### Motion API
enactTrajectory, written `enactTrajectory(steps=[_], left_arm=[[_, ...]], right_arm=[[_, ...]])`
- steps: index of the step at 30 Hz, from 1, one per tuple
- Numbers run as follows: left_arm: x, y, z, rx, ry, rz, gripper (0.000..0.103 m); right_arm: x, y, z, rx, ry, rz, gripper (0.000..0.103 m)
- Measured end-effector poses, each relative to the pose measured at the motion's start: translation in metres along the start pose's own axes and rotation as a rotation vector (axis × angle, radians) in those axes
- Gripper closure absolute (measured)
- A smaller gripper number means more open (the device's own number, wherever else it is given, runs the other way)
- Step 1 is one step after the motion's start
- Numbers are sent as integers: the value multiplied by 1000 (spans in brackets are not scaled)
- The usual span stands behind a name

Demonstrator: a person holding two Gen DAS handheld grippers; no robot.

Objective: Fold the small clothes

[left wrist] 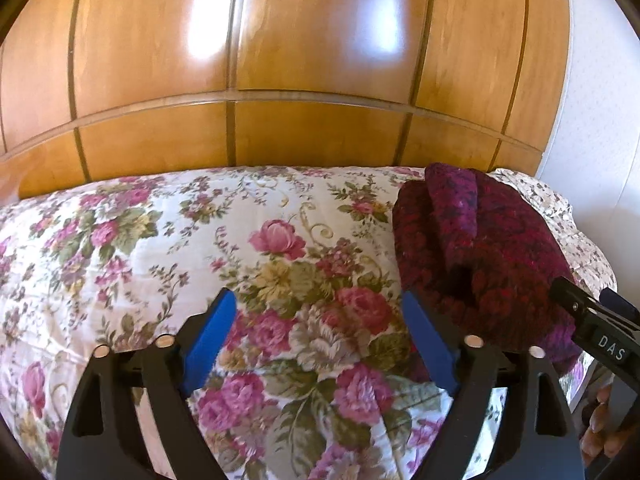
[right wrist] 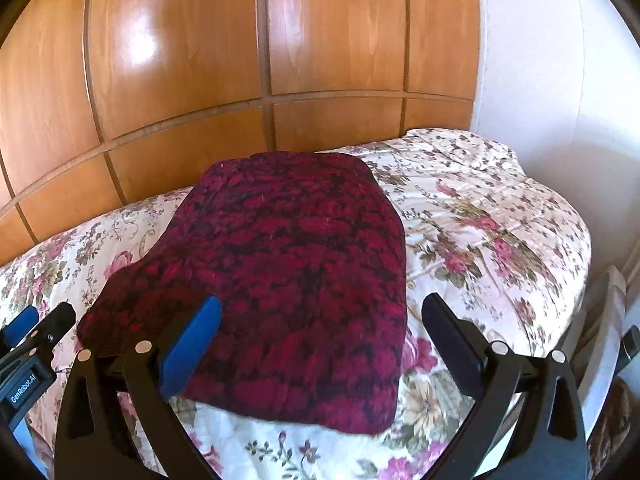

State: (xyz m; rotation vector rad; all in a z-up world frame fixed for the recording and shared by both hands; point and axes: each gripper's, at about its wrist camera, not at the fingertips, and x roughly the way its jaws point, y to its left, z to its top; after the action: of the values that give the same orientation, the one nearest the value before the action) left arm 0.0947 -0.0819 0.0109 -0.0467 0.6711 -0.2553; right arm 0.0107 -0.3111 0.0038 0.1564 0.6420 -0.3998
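A dark red and purple knitted garment (right wrist: 288, 280) lies folded into a rough rectangle on the floral bedspread (right wrist: 480, 240). In the left wrist view the garment (left wrist: 480, 256) sits to the right, with a fold ridge on top. My left gripper (left wrist: 320, 328) is open and empty above the bedspread (left wrist: 160, 248), just left of the garment. My right gripper (right wrist: 320, 332) is open and empty, hovering over the garment's near edge. The right gripper's tip (left wrist: 592, 312) shows at the right edge of the left wrist view; the left gripper's tip (right wrist: 36, 332) shows at the left edge of the right wrist view.
A glossy wooden wardrobe (left wrist: 312, 60) stands right behind the bed. A white wall (right wrist: 552, 80) is to the right. The bed's right edge (right wrist: 580, 280) drops off beside white furniture (right wrist: 608, 340).
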Motion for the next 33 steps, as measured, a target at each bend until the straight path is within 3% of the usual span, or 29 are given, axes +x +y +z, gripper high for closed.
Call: enactTrajectory(steps=[5, 13, 33], left_arm=[[-11, 2, -13, 1, 1, 8, 14], [-19, 4, -25, -3, 1, 16, 5], [-28, -7, -26, 38, -12, 30, 4]], right_arm=[[-12, 4, -14, 24, -7, -3, 3], [-22, 9, -26, 10, -12, -35, 3], [-31, 1, -40, 15, -21, -56, 3]])
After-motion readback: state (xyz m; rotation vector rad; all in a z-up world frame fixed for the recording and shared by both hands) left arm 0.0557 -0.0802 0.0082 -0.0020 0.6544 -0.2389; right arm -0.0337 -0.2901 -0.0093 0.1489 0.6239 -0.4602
